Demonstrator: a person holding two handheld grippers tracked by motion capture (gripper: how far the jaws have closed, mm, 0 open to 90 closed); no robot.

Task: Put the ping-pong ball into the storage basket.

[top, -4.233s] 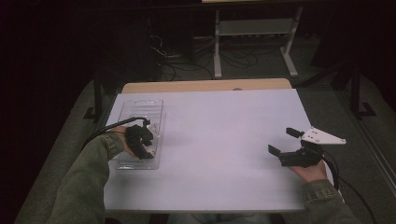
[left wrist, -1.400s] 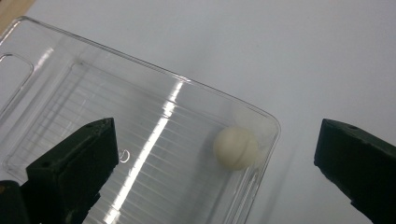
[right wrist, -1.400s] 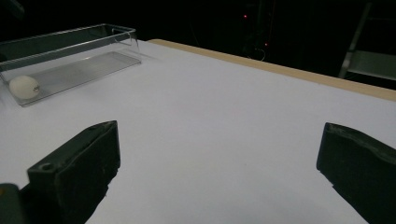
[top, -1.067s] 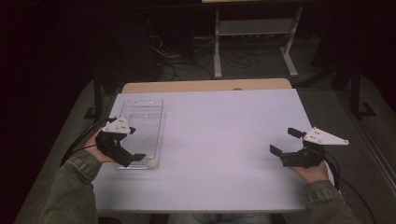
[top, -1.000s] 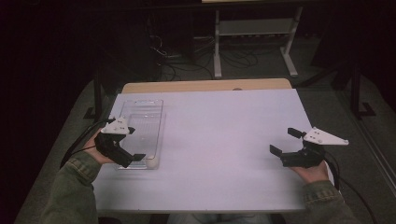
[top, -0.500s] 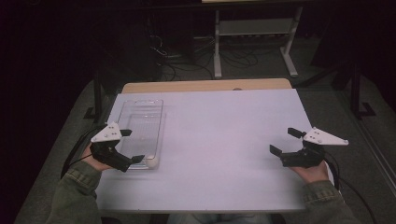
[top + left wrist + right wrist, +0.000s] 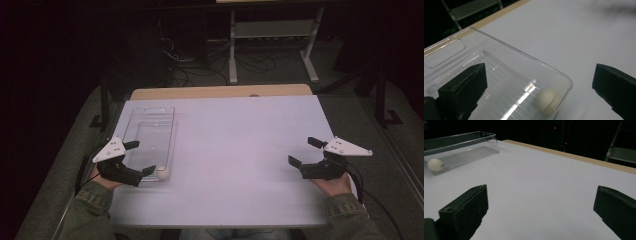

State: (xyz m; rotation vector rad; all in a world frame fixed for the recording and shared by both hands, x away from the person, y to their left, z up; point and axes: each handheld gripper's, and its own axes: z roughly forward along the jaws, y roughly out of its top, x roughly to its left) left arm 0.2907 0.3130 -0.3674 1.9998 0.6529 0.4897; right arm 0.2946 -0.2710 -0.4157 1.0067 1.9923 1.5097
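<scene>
white ball [image 7: 548,101] in clear tray [image 7: 519,53] corner, left gripper [image 7: 135,158] and right gripper [image 7: 305,151] jaws wide

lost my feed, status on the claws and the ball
Left claw open, empty, at the clear tray's near end. Right claw open, idle, far side. White ball loose in tray corner. Nothing in the way.

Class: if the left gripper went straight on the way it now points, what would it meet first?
Probably the clear tray: its near corner, holding the white ball, lies between the open jaws of the left gripper. Depth is uncertain.
</scene>
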